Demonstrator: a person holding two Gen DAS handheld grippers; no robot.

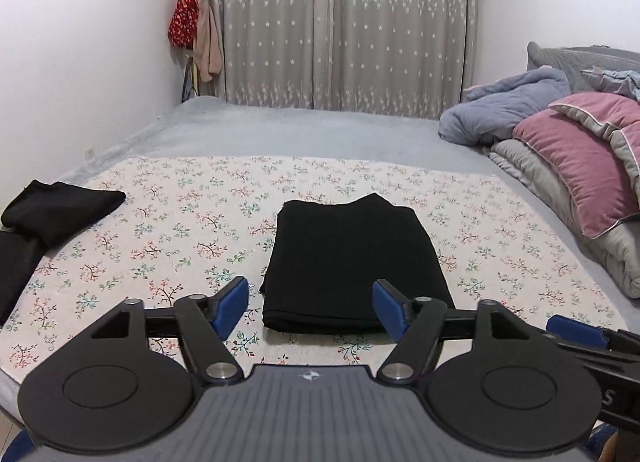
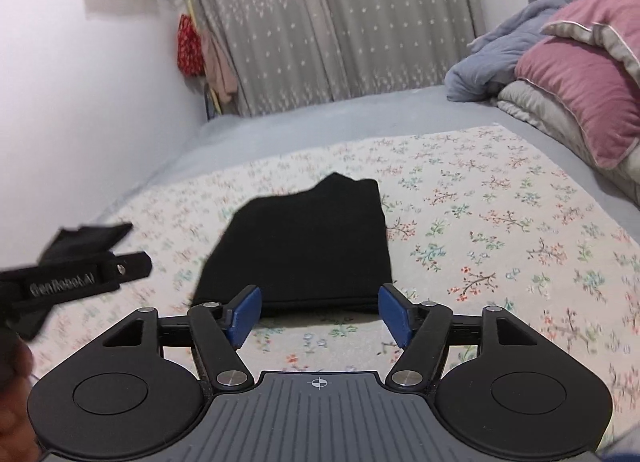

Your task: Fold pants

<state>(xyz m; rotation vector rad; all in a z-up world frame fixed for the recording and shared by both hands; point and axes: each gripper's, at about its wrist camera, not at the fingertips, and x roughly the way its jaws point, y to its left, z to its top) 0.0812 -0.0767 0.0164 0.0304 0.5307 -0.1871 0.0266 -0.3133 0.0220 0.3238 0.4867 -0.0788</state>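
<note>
Two claws hover above flowered bedsheet [image 1: 168, 197], both mine, both released. Black pants [image 1: 352, 262] lie folded into neat rectangle mid-sheet, likely squared for stacking; task looks near done. Left gripper [image 1: 310, 310] gapes wide, touches nothing. Right gripper [image 2: 320, 312] equally wide, empty, aimed at pants' near edge. Second black garment [image 1: 52, 205] waits at left.

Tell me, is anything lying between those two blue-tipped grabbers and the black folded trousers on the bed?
Nothing visible. Only bare floral bedsheet separates the folded black pants from the open left hand-held gripper and the open right hand-held gripper.
</note>
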